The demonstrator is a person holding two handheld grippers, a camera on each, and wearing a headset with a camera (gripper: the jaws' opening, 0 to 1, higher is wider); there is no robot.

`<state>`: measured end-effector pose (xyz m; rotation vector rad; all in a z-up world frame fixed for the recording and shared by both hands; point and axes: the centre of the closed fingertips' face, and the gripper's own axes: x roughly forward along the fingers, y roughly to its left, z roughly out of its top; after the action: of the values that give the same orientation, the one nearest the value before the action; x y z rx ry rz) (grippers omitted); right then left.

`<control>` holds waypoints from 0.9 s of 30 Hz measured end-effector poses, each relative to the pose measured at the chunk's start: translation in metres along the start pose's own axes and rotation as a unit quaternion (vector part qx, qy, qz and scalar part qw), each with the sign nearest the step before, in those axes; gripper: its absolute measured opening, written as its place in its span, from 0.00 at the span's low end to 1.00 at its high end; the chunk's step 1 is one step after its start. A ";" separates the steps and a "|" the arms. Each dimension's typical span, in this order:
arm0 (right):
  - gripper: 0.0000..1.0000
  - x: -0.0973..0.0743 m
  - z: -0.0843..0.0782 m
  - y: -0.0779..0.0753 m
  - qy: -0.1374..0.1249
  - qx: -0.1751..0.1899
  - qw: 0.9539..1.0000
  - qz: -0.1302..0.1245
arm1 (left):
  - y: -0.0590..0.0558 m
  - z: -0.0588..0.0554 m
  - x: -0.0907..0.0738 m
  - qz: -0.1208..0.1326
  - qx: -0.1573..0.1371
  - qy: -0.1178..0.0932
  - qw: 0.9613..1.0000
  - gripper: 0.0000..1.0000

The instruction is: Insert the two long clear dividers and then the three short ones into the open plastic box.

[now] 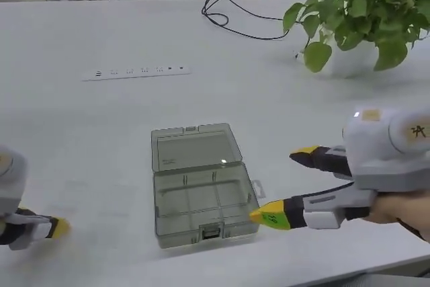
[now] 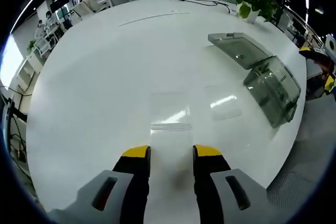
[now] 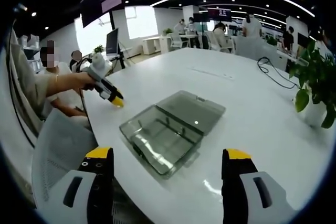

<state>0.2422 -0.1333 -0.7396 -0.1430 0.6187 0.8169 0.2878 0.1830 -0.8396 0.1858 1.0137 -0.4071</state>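
The left tongs [image 2: 172, 153] stand slightly apart and empty over the white bench [image 2: 94, 87], clear dividers [image 2: 171, 113] lying flat just ahead, beyond them the open plastic box [image 2: 268, 80], the right tongs [image 1: 277, 186] gaping wide just beside it, a power strip [image 1: 138, 71] and potted plant [image 1: 363, 5] farther off.

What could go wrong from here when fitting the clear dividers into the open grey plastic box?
1. The flat clear plastic dividers ahead of the open left gripper barely show on the white table; a pinch may miss or slide them.
2. The grey translucent plastic box sits near the table's front edge, the open right gripper close beside it; a nudge might push it off.
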 end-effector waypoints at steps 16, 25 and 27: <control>0.73 0.011 0.017 0.008 -0.017 0.018 1.000 -0.003 | -0.017 0.016 -0.010 -0.006 -0.047 -0.072 0.996 0.30; 0.62 0.022 0.032 0.018 -0.044 0.051 0.998 0.006 | -0.045 0.033 -0.026 -0.031 -0.058 -0.130 0.989 0.30; 0.61 0.024 0.036 0.021 -0.051 0.059 0.997 0.010 | -0.049 0.037 -0.029 -0.034 -0.059 -0.143 0.987 0.30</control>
<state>0.2562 -0.0911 -0.7219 0.0131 0.5707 0.8003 0.2832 0.1327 -0.7933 -0.0140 0.7605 -0.4215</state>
